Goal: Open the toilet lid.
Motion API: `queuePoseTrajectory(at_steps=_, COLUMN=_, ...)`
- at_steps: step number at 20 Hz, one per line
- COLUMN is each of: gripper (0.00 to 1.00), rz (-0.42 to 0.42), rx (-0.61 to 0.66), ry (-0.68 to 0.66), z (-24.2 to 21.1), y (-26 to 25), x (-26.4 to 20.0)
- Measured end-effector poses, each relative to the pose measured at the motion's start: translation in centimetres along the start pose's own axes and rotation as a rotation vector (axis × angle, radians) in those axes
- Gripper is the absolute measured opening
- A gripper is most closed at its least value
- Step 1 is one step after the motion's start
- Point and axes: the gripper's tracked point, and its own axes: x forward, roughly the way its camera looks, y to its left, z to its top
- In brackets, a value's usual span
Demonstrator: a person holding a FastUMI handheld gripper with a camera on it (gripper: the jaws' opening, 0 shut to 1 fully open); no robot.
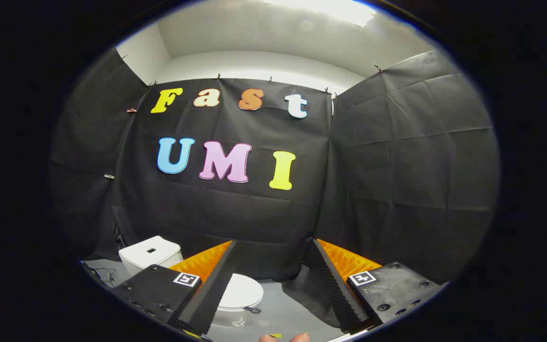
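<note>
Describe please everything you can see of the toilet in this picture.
The toilet is white and looks like glossy plastic or ceramic. It stands on the grey floor before the black cloth wall. Its boxy tank, with a small dark rectangle on top, sits behind the left finger. The rounded lid lies flat and closed over the bowl, partly hidden by that finger. A small dark tab sticks out at the lid's front edge. The gripper is open, fingers spread, touching nothing.

The fisheye camera rode on the tool (271, 280), facing 12 o'clock at the booth wall (235, 218) from well above the floor (283, 313); its spread fingers framed the toilet (242, 292) below.
</note>
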Motion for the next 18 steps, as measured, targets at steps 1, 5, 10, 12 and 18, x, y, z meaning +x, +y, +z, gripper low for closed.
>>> queuePoseTrajectory(at_steps=1, gripper=0.98, rz=0.000, rx=0.000, ry=0.003, z=-0.07, y=-0.03, x=0.06)
queuePoseTrajectory(at_steps=5, gripper=0.98, rz=-0.002, rx=0.006, ry=0.002, z=0.07, y=-0.04, x=0.03)
queuePoseTrajectory(at_steps=10, gripper=0.98, rz=-0.001, rx=0.005, ry=0.008, z=-0.14, y=0.01, x=0.12)
queuePoseTrajectory(at_steps=12, gripper=0.98, rz=0.000, rx=0.009, ry=0.011, z=-0.26, y=0.02, x=0.07)
queuePoseTrajectory(at_steps=18, gripper=0.98, rz=-0.002, rx=0.038, ry=0.015, z=-0.55, y=-0.19, x=0.42)
